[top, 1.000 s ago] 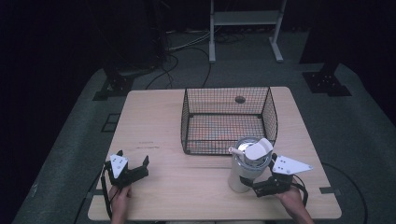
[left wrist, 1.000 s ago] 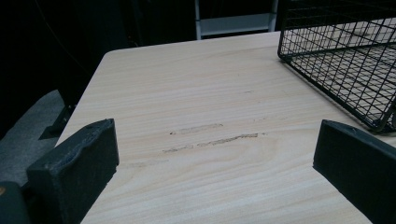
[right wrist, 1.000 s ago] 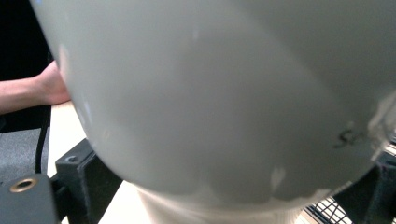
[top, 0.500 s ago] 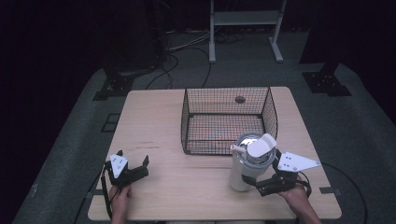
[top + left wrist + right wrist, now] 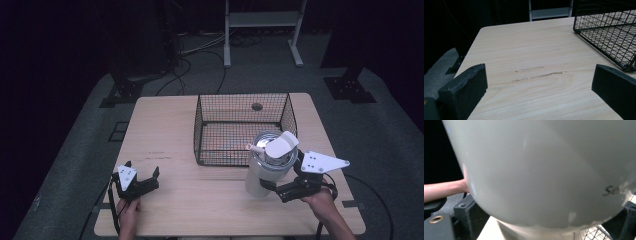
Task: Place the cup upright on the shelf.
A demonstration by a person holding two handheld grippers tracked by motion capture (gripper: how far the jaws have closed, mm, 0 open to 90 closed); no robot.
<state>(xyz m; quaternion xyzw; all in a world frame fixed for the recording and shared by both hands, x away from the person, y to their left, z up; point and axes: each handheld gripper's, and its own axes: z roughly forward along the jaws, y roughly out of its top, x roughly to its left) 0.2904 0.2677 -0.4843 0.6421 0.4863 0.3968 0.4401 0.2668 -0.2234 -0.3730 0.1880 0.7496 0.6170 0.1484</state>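
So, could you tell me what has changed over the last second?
Very little: the right gripper, clamped on the white tumbler, has nudged slightly right with it. The left gripper stays open on the table, and the wire basket hasn't moved.

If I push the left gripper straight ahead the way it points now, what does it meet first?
Probably nothing: the left gripper faces bare table. The wire basket lies off to one side, likely just outside its line.
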